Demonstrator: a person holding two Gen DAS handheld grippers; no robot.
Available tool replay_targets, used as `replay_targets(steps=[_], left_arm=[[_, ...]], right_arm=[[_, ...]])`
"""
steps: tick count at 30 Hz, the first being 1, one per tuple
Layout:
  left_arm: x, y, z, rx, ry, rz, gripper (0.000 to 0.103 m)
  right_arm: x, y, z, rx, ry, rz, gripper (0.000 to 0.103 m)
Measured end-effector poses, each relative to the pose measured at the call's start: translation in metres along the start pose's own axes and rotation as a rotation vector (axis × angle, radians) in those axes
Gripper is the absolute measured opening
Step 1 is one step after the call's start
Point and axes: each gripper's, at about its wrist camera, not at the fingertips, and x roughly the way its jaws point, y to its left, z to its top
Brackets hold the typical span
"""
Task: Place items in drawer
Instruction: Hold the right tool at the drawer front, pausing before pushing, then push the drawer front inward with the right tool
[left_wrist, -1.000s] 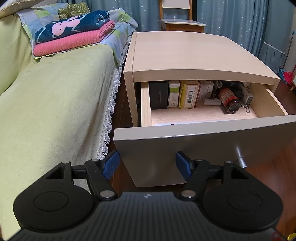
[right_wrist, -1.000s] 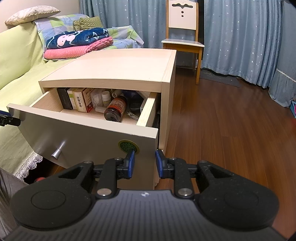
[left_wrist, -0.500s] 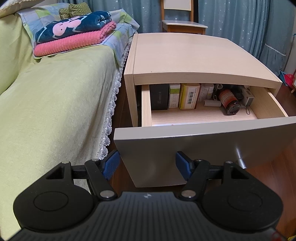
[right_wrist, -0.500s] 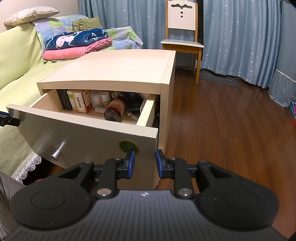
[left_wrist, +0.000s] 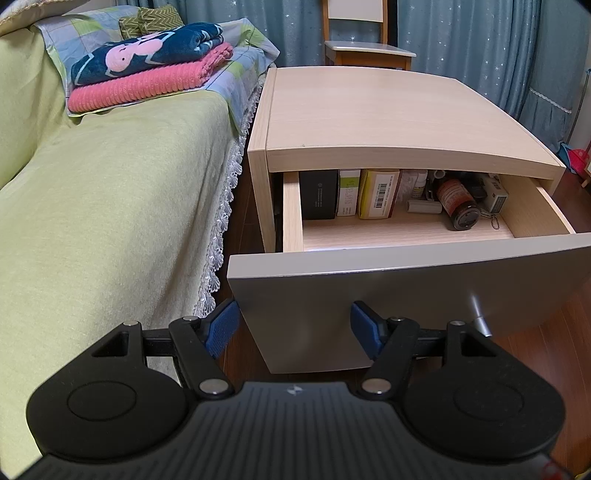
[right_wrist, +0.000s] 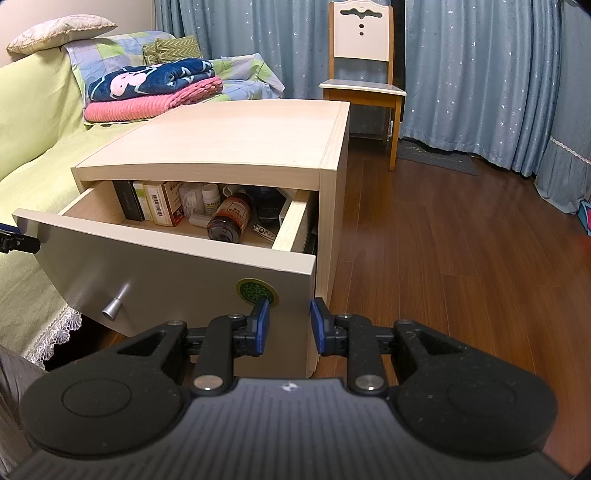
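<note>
The light wood nightstand (left_wrist: 388, 118) has its drawer (left_wrist: 406, 288) pulled out, grey front toward me. Inside stand a black box (left_wrist: 318, 194), a yellow box (left_wrist: 380, 199) and small white bottles, with a dark jar (left_wrist: 458, 206) lying on its side. My left gripper (left_wrist: 293, 325) is open wide and empty, just in front of the drawer front's left corner. My right gripper (right_wrist: 290, 325) is open with a narrower gap, holding nothing, near the drawer front's right corner (right_wrist: 295, 280). The jar (right_wrist: 229, 219) also shows in the right wrist view.
A bed with a green cover (left_wrist: 92, 221) lies left of the nightstand, folded blankets (left_wrist: 147, 74) on it. A metal knob (right_wrist: 114, 306) sticks out of the drawer front. A wooden chair (right_wrist: 362, 74) and blue curtains stand behind. Wood floor (right_wrist: 461, 240) stretches to the right.
Both views have shifted only slightly. The drawer, its contents and both grippers' openings look the same.
</note>
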Motion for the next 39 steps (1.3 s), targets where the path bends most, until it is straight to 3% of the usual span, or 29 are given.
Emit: replay_targets(steps=[27,32,39], left_arm=[[0.007,-0.007,0.007,0.003,-0.006,0.021,0.067],[0.004,-0.018,0.002,-0.033,0.026,0.012,0.067],[-0.004,-0.053,-0.003,-0.043,0.012,-0.035,0.068]], right_arm=[[0.009,0.001,0.007,0.033,-0.011,-0.009,0.022],[0.000,0.013,0.006,0.081,-0.011,-0.075,0.023],[-0.002,0.063,-0.009,0.092,-0.033,0.053,0.023]])
